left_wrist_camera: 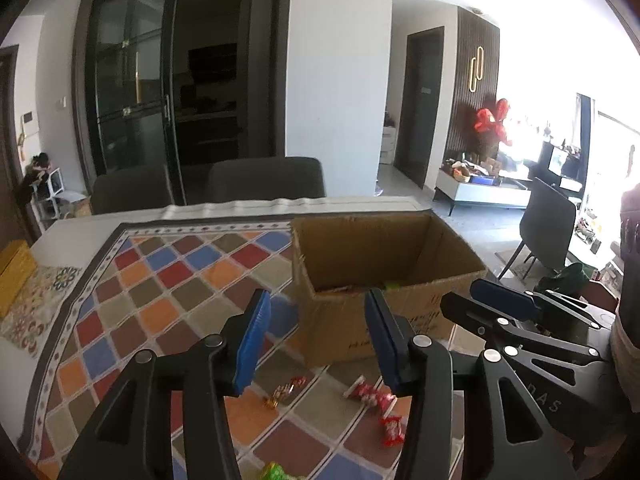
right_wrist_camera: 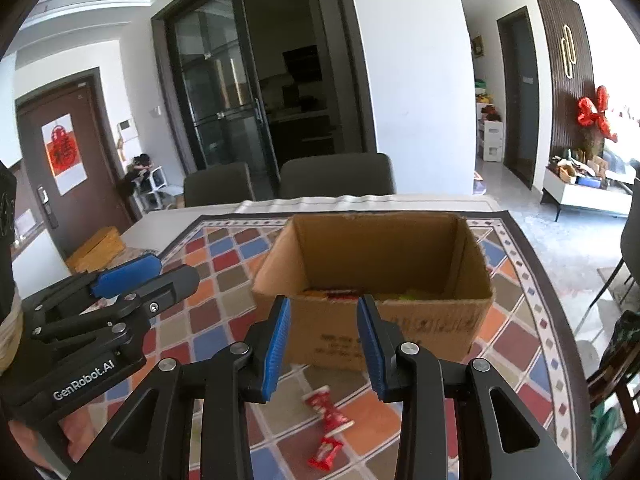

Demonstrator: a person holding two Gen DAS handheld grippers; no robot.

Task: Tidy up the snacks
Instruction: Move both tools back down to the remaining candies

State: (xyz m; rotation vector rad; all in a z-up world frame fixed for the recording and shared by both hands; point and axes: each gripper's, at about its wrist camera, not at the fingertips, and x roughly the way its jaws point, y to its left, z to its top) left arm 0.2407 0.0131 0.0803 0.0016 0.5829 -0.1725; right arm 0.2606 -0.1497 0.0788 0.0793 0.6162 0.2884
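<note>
An open cardboard box [left_wrist_camera: 400,312] [right_wrist_camera: 384,332] stands on the patterned tablecloth and holds several snack packets. My left gripper [left_wrist_camera: 316,336] is open and empty, held above the cloth in front of the box. My right gripper [right_wrist_camera: 324,344] is open and empty, just before the box's near wall. Red snack packets [left_wrist_camera: 370,396] [right_wrist_camera: 328,412] lie on the cloth below the grippers, with a smaller red one [left_wrist_camera: 392,430] [right_wrist_camera: 325,454] nearer. A gold-red packet [left_wrist_camera: 286,392] and a green packet [left_wrist_camera: 276,472] also lie there.
The colourful checked tablecloth [left_wrist_camera: 180,280] [right_wrist_camera: 520,320] covers the table. A yellow box [left_wrist_camera: 12,276] [right_wrist_camera: 98,246] sits at the table's left edge. Two dark chairs [left_wrist_camera: 264,180] [right_wrist_camera: 336,176] stand behind the table. Another chair [left_wrist_camera: 548,228] is on the right.
</note>
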